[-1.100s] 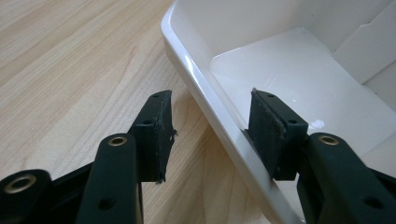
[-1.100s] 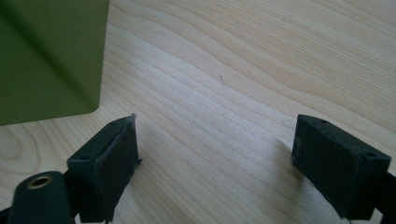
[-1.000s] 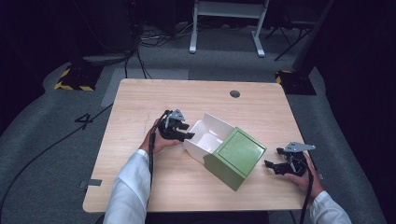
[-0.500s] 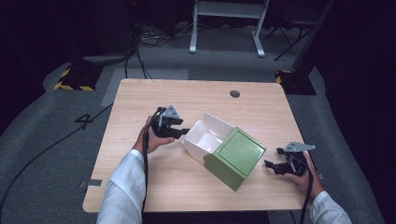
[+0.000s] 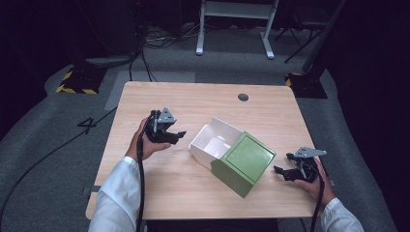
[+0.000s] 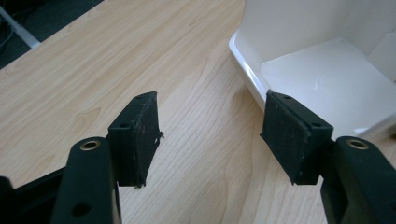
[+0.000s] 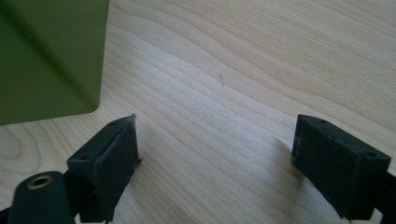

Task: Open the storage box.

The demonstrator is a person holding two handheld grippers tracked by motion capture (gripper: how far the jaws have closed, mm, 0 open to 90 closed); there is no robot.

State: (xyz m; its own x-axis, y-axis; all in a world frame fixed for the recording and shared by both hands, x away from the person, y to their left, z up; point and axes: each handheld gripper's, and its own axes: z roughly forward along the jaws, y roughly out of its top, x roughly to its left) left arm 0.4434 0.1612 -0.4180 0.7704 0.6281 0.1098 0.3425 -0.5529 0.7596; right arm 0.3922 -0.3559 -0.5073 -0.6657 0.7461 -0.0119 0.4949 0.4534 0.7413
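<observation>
High cam overhead; gripper cams close, sharing box (image 5: 232,157)

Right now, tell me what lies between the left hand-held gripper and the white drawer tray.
Nothing but bare wooden table. The left gripper view shows the open left hand-held gripper just short of the white drawer tray.

One bench (image 5: 164,183) carries one box, made of one white tray (image 5: 212,140) and one green sleeve (image 5: 244,164). Two tongs are present: the left tongs (image 5: 180,136) and the right tongs (image 5: 283,165), each with two jaws
</observation>
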